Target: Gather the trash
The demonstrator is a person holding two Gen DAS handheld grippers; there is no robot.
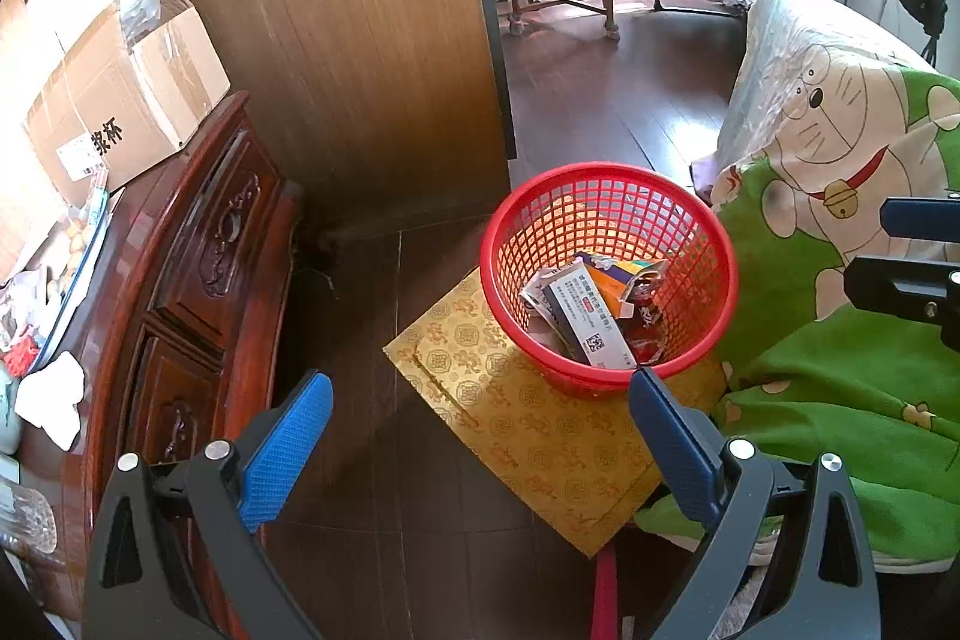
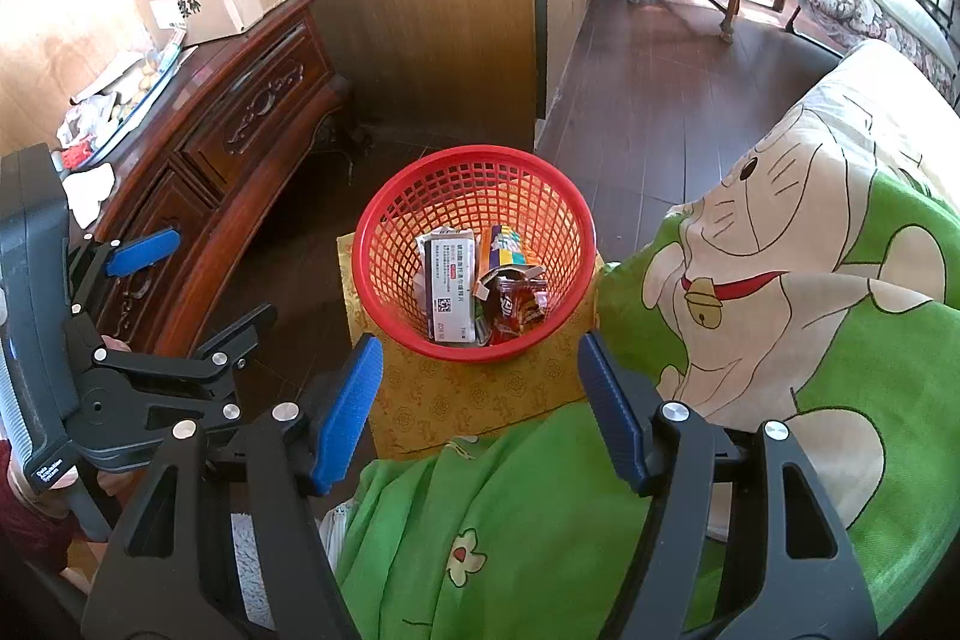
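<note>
I see both grippers, left [image 1: 480,454] and right [image 2: 480,406], fingers apart, empty; basket [image 2: 384,220] mid-frame holds trash [image 2: 447,286].

A: Which items can we not resolve?

B: The print on the white carton [image 2: 447,283] in the red basket [image 1: 609,175] is too small for us to read. The crumpled red wrapper [image 2: 510,307] hides whatever lies beneath it.

A: And cut-offs?

B: The gold box [image 1: 528,424] is partly covered by the basket and by the green blanket [image 2: 516,532]. In the left wrist view, the right gripper [image 1: 918,250] is cropped by the frame edge; we cannot tell its jaw setting there.
</note>
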